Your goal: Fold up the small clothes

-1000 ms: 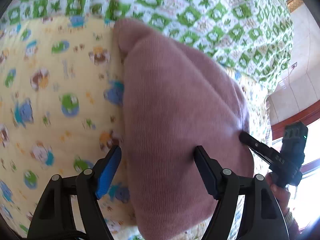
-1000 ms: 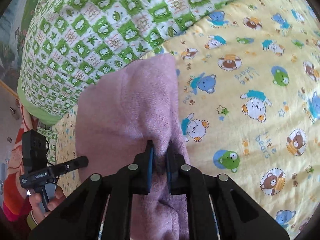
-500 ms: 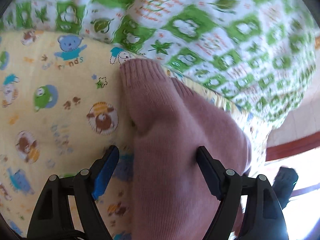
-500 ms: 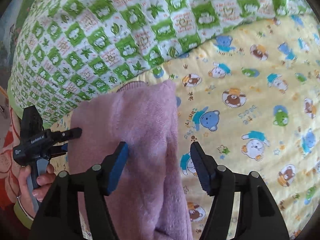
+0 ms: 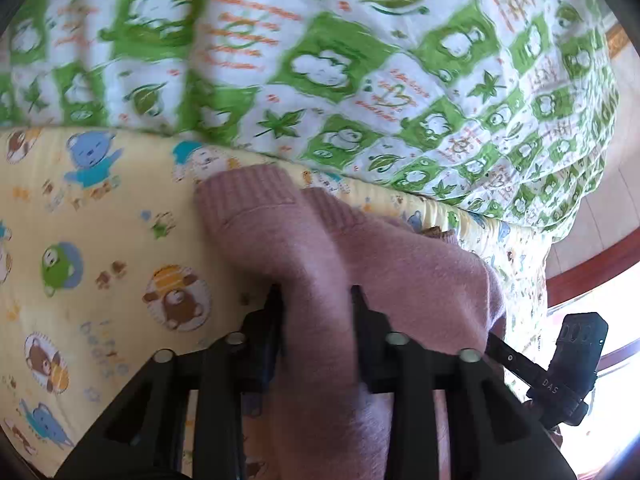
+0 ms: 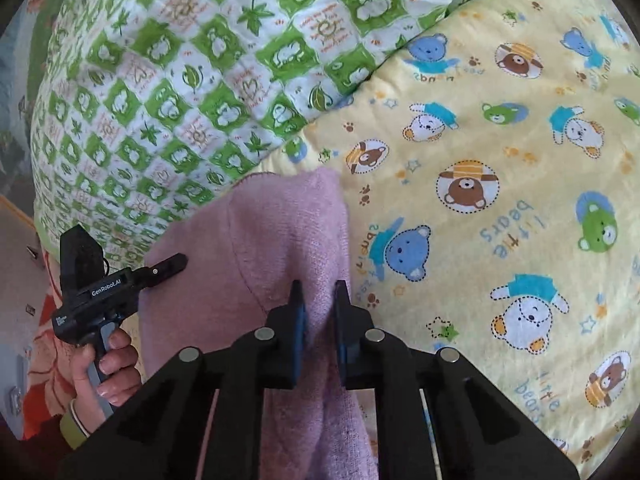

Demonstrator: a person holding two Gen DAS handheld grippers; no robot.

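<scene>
A small pink knitted sweater (image 5: 304, 248) lies folded on a yellow bear-print sheet (image 5: 100, 248). My left gripper (image 5: 316, 292) is shut on a thick fold of the sweater near its ribbed cuffs. My right gripper (image 6: 319, 286) is shut on the sweater (image 6: 280, 232) along its right edge. The left gripper (image 6: 168, 266) shows at the sweater's left side in the right wrist view. The right gripper's body (image 5: 568, 368) shows at lower right in the left wrist view; its tips are hidden behind the sweater.
A green and white checked quilt (image 5: 360, 60) is bunched along the far side of the sheet, and it also shows in the right wrist view (image 6: 180, 80). The bed edge and a tiled floor (image 5: 600, 220) lie to the right in the left wrist view.
Both grippers were open half a second ago and have closed on the sweater. The left gripper has moved forward toward the cuffs and the quilt.
</scene>
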